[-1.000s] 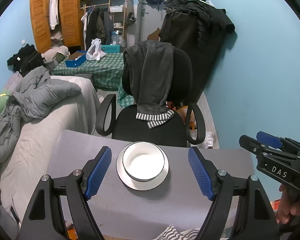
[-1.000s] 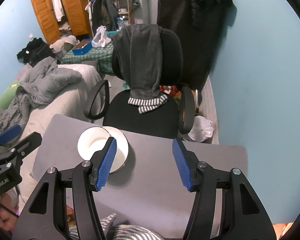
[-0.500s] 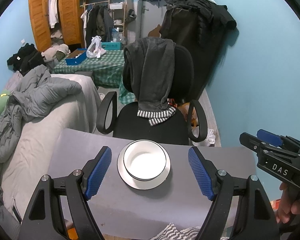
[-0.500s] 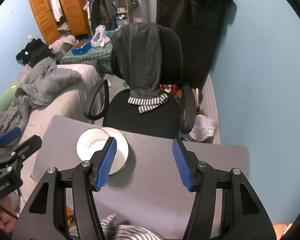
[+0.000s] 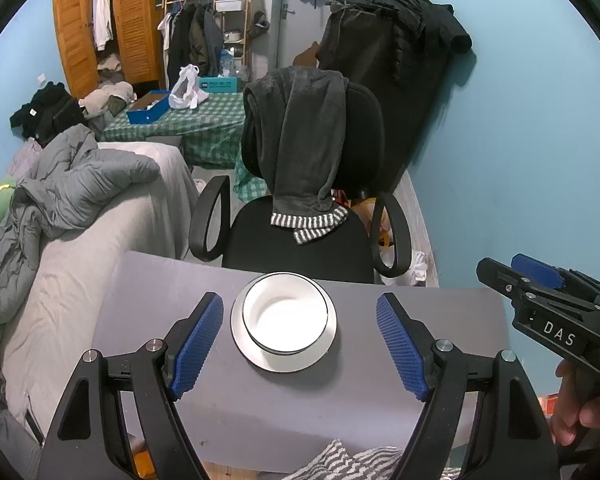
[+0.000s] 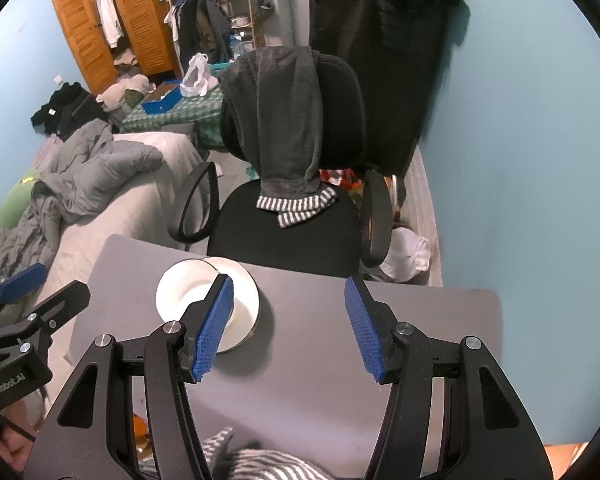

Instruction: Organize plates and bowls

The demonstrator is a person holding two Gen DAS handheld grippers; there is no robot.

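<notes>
A white bowl (image 5: 284,312) sits in a white plate (image 5: 288,363) near the far edge of the grey table (image 5: 420,320). My left gripper (image 5: 298,300) stands open, and its blue pads (image 5: 196,344) frame the stack on both sides without touching it. My right gripper (image 6: 289,280) is open too, over bare table to the right of the bowl (image 6: 182,290) and plate (image 6: 252,300). Its left finger hides part of the stack. Each gripper shows in the other's view: the right gripper (image 5: 540,280) and the left gripper (image 6: 32,288). Neither holds anything.
A black office chair (image 5: 300,248) with a dark grey garment over its back stands just beyond the table's far edge. A bed with a grey duvet (image 5: 80,188) runs along the left. Striped cloth (image 5: 352,464) lies at the near edge. A blue wall closes the right.
</notes>
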